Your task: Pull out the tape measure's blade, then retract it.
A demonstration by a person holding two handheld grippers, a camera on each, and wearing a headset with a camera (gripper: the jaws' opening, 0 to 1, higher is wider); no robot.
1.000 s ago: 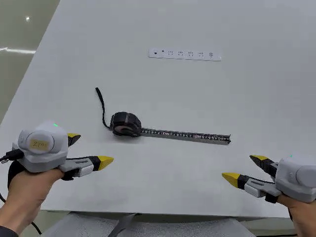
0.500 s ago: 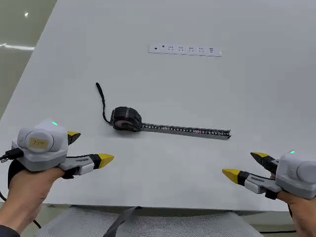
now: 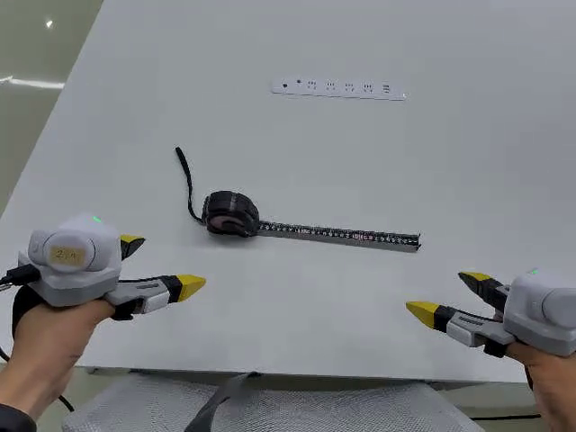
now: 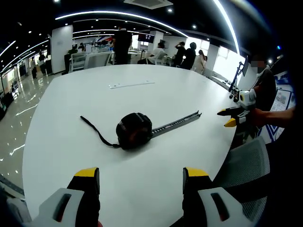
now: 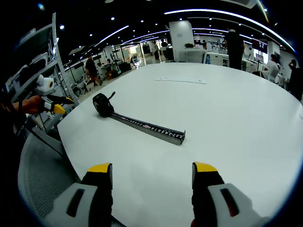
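Extraction apparently complete: tape measure (image 3: 230,214) blade (image 3: 340,236) flat on surface (image 3: 297,153); retraction pending. Open, empty: left hand-held gripper (image 3: 162,264) and right hand-held gripper (image 3: 447,295).

A black round tape measure (image 4: 134,130) lies on the white surface (image 4: 142,97), its grey metal blade (image 4: 176,124) pulled out. The left hand-held gripper (image 4: 140,172) has its yellow-tipped jaws wide apart, short of it.
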